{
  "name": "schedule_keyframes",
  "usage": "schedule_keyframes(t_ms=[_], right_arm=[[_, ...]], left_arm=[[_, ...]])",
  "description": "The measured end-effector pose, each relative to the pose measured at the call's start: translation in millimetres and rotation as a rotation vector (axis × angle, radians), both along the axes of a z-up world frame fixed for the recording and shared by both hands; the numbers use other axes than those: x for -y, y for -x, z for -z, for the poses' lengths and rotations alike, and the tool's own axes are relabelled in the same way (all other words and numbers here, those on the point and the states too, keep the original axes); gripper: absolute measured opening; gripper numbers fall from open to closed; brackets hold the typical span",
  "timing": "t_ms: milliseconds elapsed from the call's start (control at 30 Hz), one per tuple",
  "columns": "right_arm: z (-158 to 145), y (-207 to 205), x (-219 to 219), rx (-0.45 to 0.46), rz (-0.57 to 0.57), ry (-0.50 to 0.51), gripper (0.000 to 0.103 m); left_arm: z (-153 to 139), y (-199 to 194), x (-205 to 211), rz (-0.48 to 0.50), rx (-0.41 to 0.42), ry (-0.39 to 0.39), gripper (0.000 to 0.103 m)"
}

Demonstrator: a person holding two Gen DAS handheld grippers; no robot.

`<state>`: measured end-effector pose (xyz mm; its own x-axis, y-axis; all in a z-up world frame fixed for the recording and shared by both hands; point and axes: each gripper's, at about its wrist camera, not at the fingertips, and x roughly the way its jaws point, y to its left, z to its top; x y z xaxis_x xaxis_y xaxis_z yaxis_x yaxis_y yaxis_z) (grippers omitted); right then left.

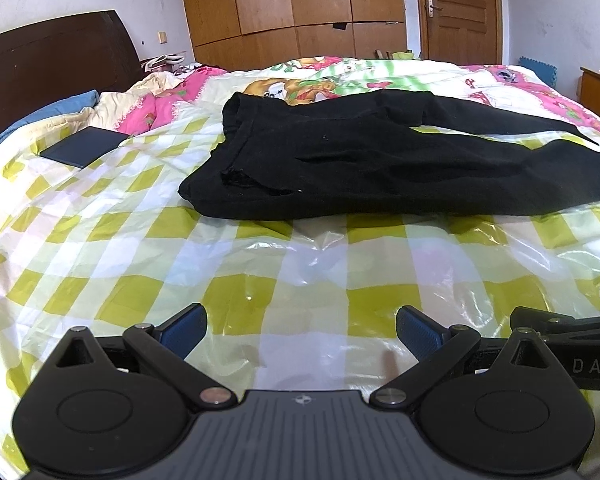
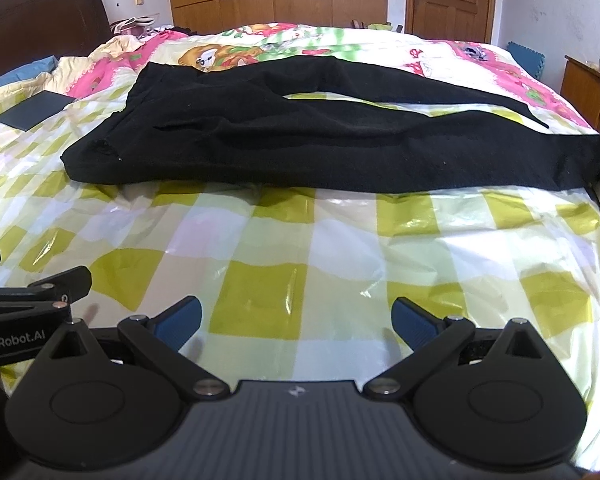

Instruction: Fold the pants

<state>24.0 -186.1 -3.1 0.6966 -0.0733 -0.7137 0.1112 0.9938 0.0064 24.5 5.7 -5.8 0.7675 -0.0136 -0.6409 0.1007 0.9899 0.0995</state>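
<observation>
Where both views meet, black pants (image 1: 380, 160) flat (far hem only rightward); both jaws apart, empty.

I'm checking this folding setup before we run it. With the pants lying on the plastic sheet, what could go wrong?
The glossy checked plastic sheet may slide or bunch when the black pants are dragged. The far leg lies apart from the near one, so a fold could end up uneven. The dark flat pad might be swept by fabric.
</observation>
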Motion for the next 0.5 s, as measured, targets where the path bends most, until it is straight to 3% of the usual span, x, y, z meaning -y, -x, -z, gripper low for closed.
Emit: schedule_keyframes(t_ms=[500], right_arm=[[-11, -43, -16, 0.034, -0.059, 0.062, 0.101]], left_arm=[[-3, -41, -12, 0.002, 0.038, 0.004, 0.103]])
